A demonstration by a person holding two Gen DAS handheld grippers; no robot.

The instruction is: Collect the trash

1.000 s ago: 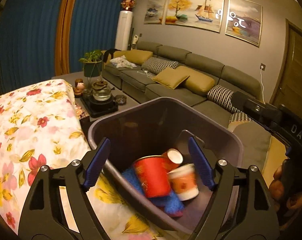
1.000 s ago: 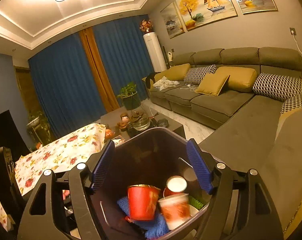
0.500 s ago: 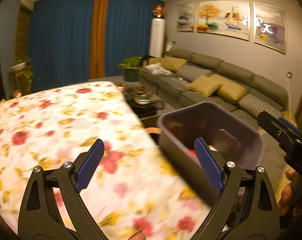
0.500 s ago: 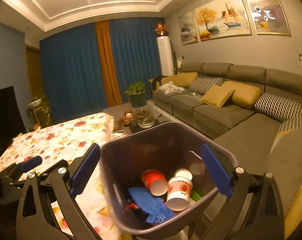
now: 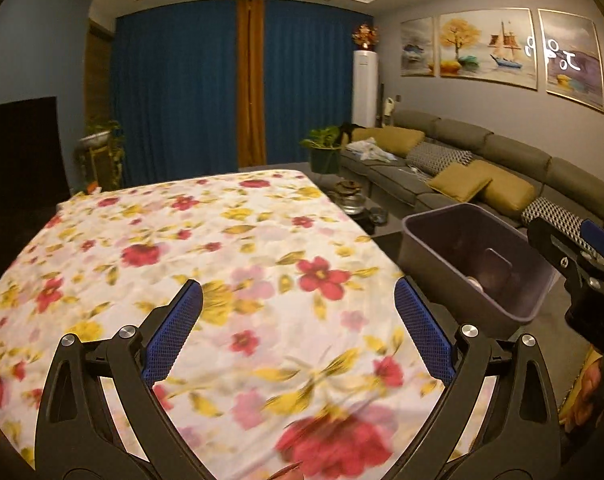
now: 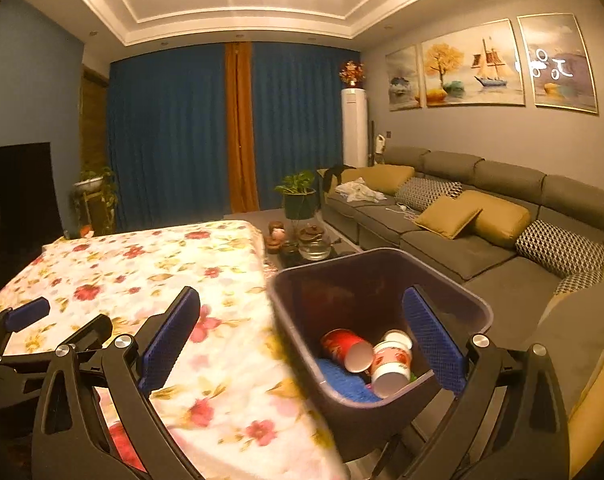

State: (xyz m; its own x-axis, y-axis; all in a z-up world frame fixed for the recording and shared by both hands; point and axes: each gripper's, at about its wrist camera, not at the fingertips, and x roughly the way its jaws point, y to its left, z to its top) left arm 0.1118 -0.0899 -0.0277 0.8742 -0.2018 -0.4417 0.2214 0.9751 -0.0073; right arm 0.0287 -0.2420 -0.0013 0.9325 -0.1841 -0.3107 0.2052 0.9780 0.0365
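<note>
A dark purple trash bin (image 6: 454, 300) stands beside the right edge of the floral-covered table (image 6: 141, 272). Inside it lie a red paper cup (image 6: 344, 348), a white-and-red paper cup (image 6: 392, 368) and a blue cloth (image 6: 346, 380). My right gripper (image 6: 302, 334) is open and empty, spanning the bin's left rim. My left gripper (image 5: 297, 324) is open and empty above the floral table (image 5: 181, 248). In the left wrist view the bin (image 5: 442, 256) is at the right, and the right gripper's fingers (image 5: 600, 236) show beyond it.
A grey sofa (image 6: 482, 236) with yellow and patterned cushions runs along the right wall. A low tea table with a glass teapot (image 6: 314, 244) and a potted plant (image 6: 299, 196) stand behind the bin. Blue curtains and a dark TV are at the back left.
Both grippers swung left, away from over the bin. The left gripper now faces the floral table, with the bin off to its right. The cups inside have settled on their sides.
</note>
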